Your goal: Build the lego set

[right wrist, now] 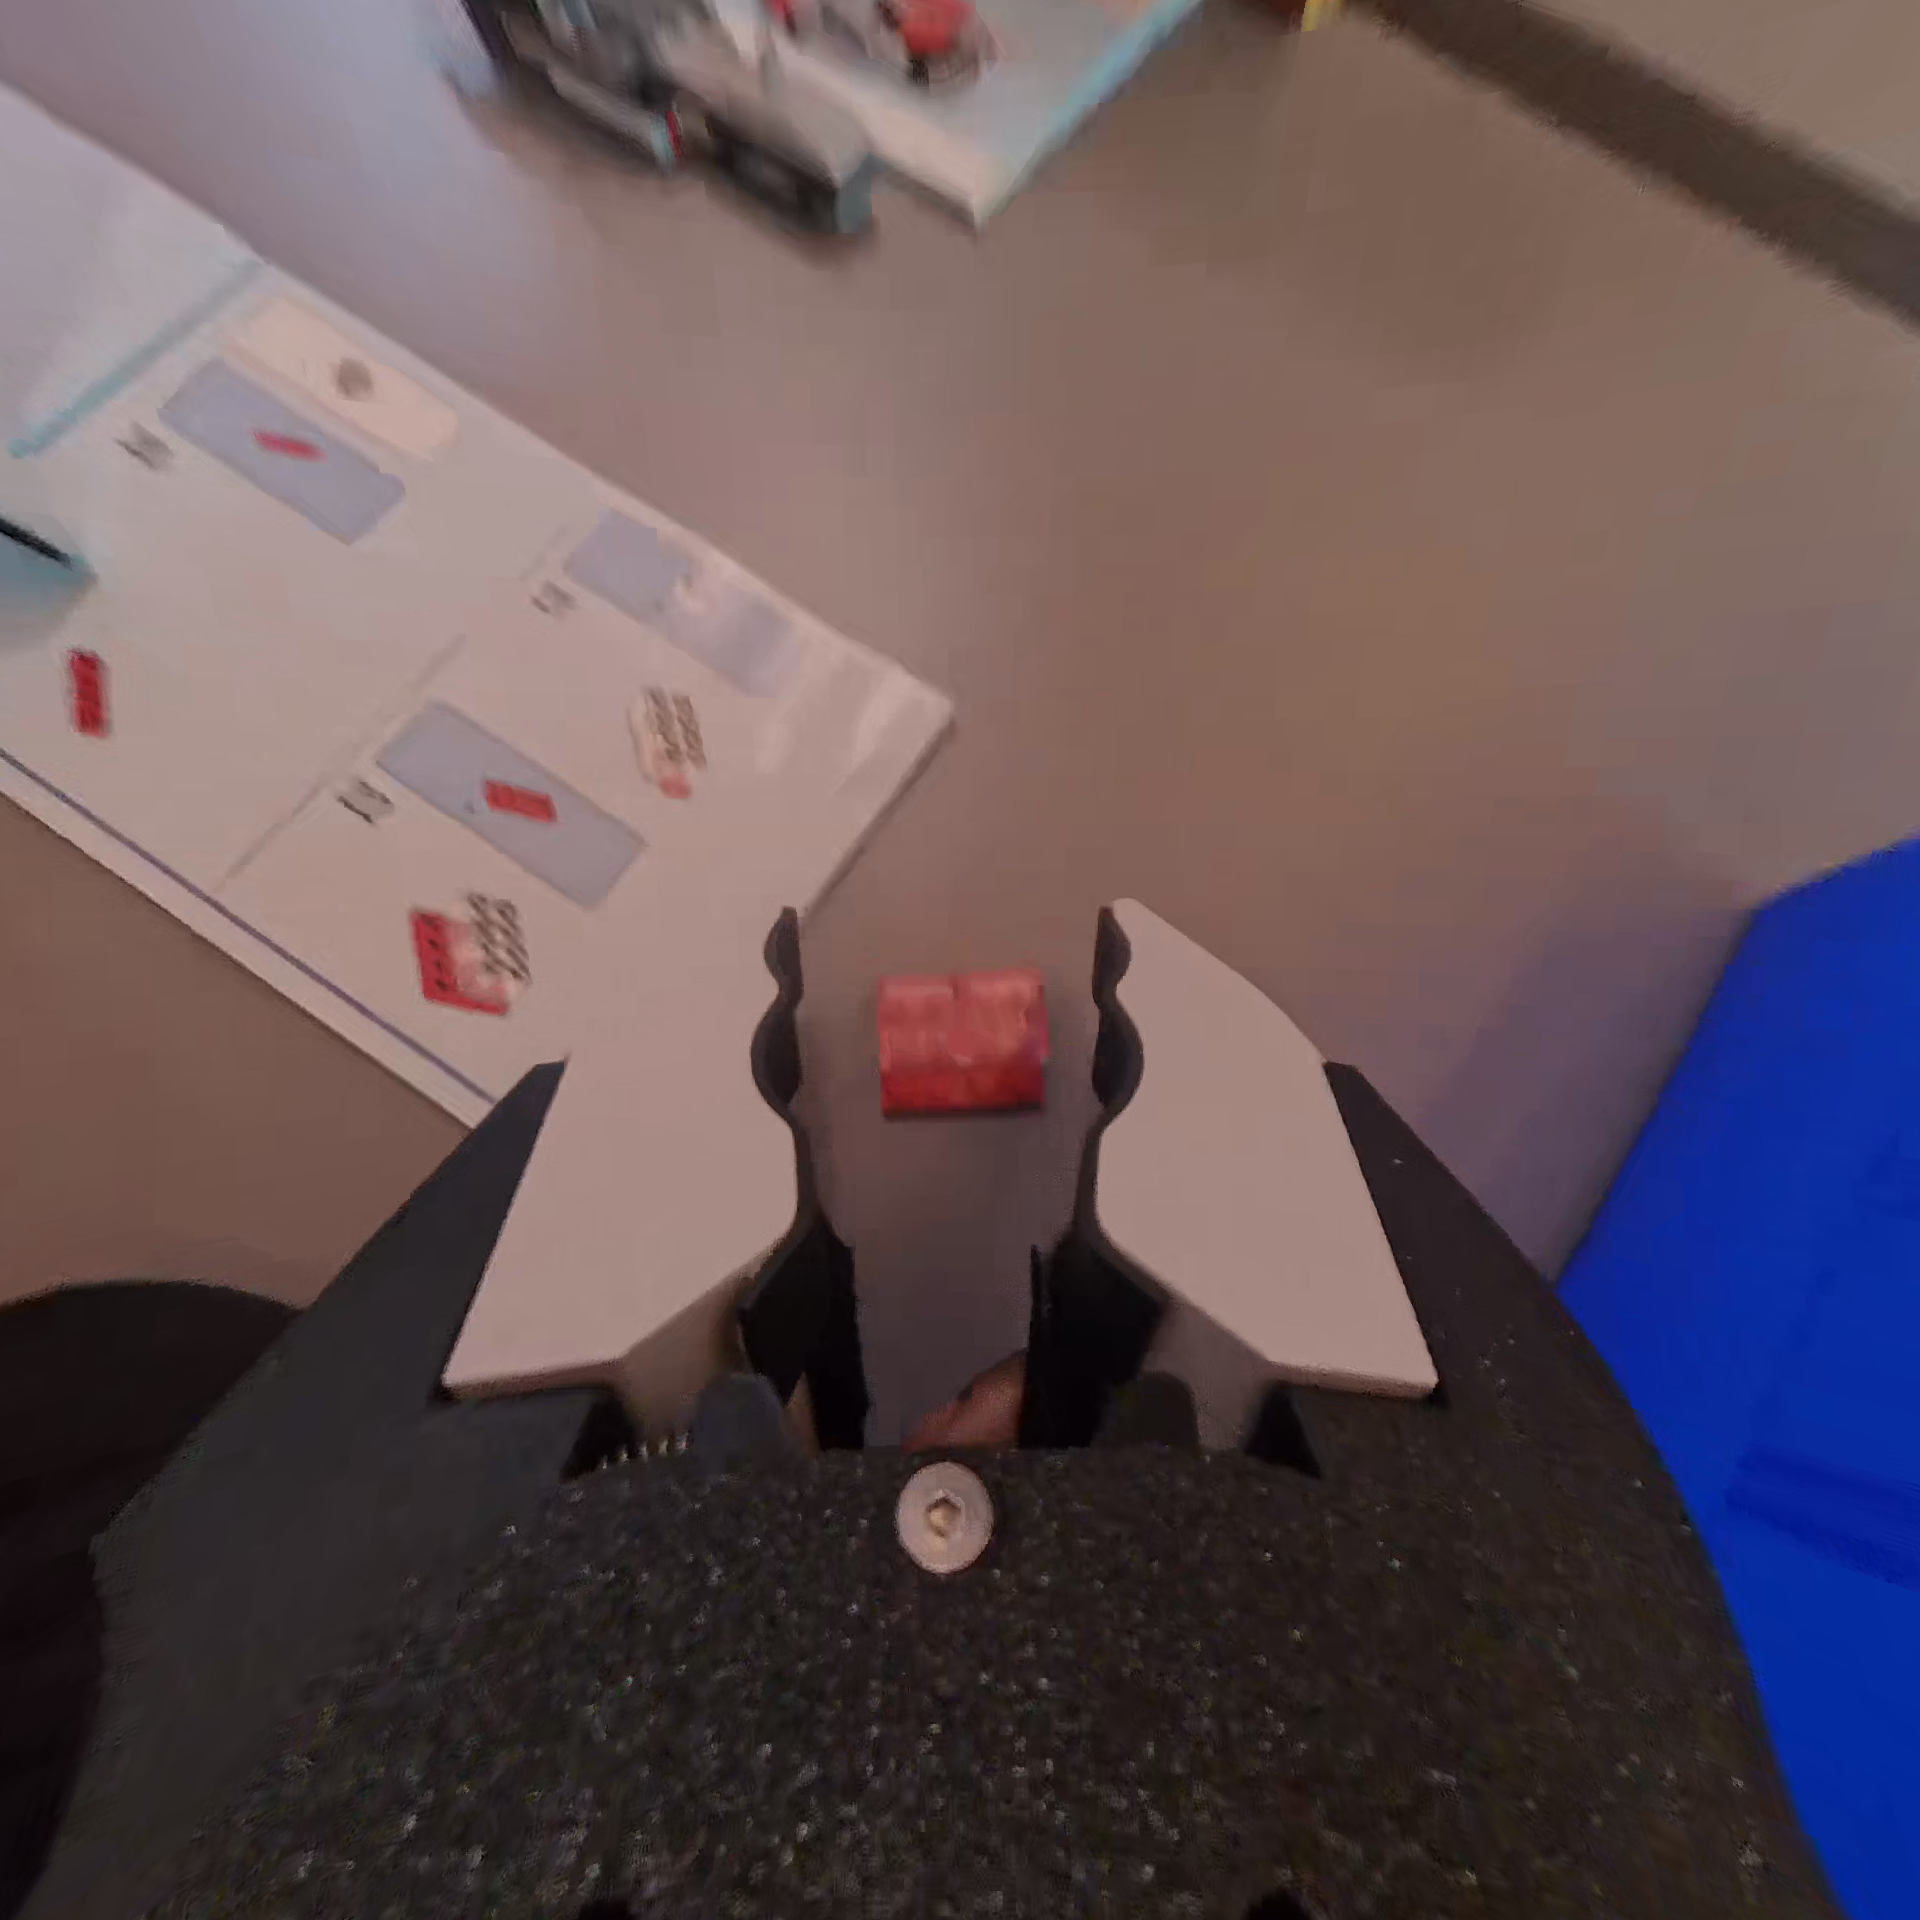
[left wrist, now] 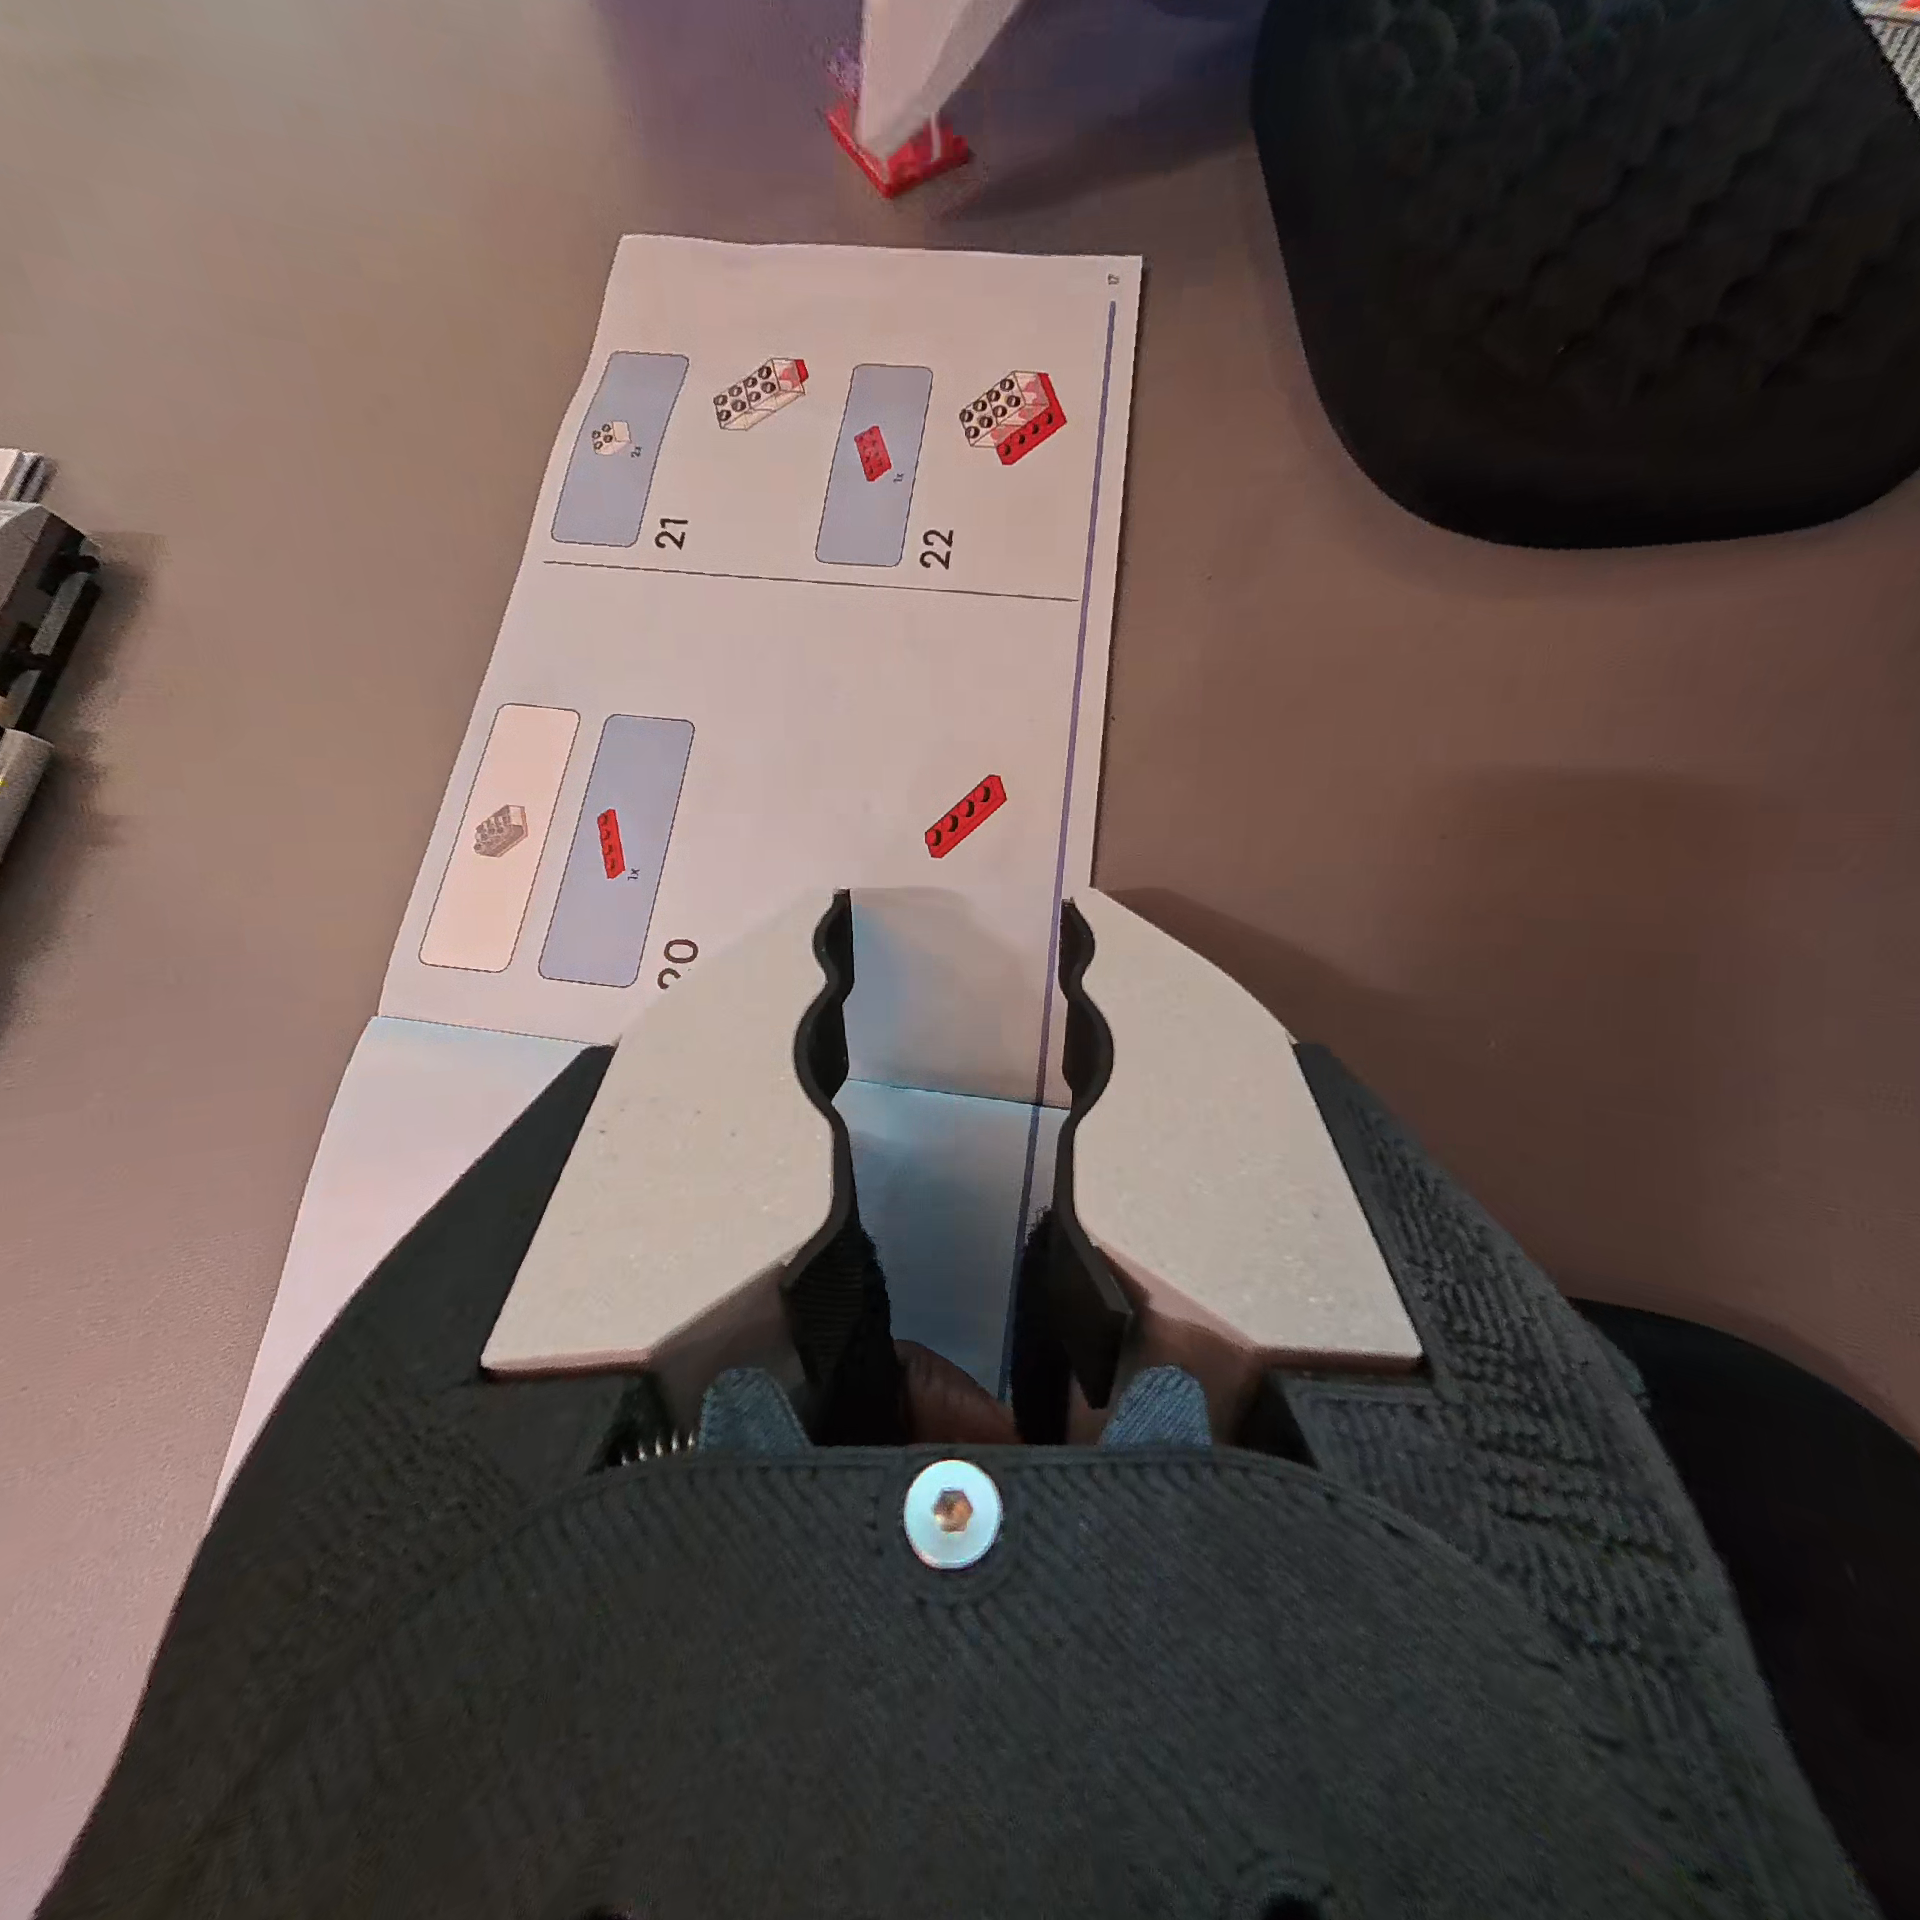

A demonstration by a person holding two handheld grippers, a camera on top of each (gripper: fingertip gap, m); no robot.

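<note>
Lego piece, small red studded plastic block: on the grey table, between the spread fingers of the right claw, touching neither. Judged light, rigid, smooth-sided, likely to skid; best pinched across its two flat side walls, low down. Left of that claw, white paper instruction sheet; farther ahead, blurred grey model parts. Left claw likewise apart, empty, hovering over the sheet; well beyond it, the red block under the other claw's pale finger.

Hobby-style tabletop workspace: grey table, instruction booklet, loose bricks.
</note>
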